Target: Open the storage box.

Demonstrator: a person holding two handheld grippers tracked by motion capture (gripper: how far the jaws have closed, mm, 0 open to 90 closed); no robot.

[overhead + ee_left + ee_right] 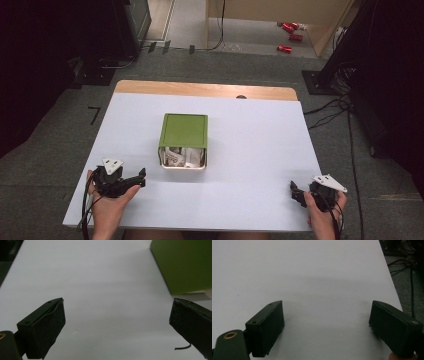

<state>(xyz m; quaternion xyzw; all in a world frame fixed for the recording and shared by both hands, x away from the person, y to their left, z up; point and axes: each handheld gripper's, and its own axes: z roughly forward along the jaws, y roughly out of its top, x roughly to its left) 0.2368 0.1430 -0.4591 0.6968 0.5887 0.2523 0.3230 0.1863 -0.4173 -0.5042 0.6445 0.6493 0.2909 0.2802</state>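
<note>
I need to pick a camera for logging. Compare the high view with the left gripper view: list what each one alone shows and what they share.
High view alone: the whole table, both hands, the left gripper and right gripper resting near the front edge, the box's clear front with white packets inside, the floor and red cans beyond.

Left gripper view alone: that gripper's two black jaws up close, standing wide apart with nothing between them, and a thin dark strand by one jaw.

Shared: the white tabletop and the green box, apart from the left gripper.

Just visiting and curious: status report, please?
Left gripper open, empty, near green-lidded box. Right gripper open, empty, at table's near right corner. Nothing between left gripper and box.
</note>
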